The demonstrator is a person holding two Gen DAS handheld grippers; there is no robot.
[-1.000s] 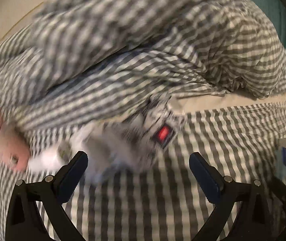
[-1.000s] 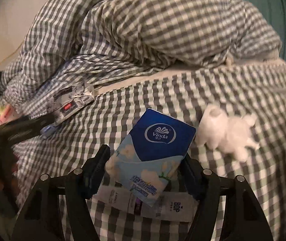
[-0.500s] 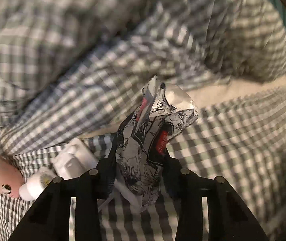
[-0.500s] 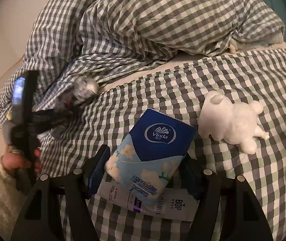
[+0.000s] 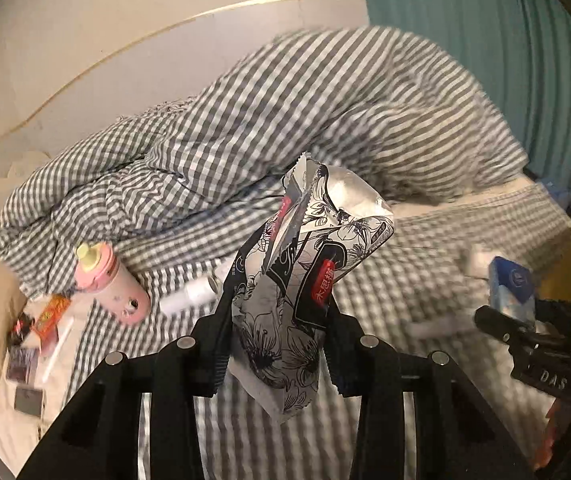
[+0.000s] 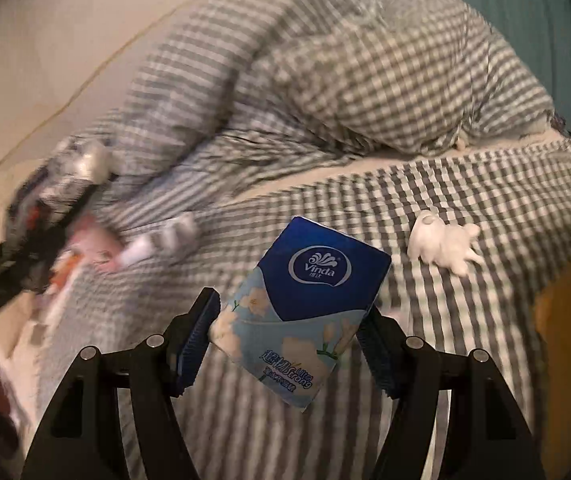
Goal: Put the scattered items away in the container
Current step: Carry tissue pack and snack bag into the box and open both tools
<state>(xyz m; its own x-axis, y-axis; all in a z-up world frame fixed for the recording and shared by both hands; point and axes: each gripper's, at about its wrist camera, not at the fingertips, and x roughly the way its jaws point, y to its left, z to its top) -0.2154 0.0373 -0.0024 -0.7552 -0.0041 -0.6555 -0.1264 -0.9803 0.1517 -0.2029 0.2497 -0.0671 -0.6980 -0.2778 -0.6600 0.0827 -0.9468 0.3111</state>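
Bed (image 5: 465, 240): bottle (image 5: 109, 284), toy (image 6: 445, 244) not yet collected. Left tongs (image 5: 277, 316) pinch sachet (image 5: 305, 280); right tongs (image 6: 289, 328) pinch tissues (image 6: 305, 296); both lifted clear. Step: carry. Next: find container, unseen, release.

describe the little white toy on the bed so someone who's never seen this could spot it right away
Start from the checked bed sheet, below the heaped checked duvet. The white toy lies flat there on its own, right of the blue tissue pack clamped in the right gripper. It is the only plain white, lumpy animal-like figure, with stubby legs sticking out.
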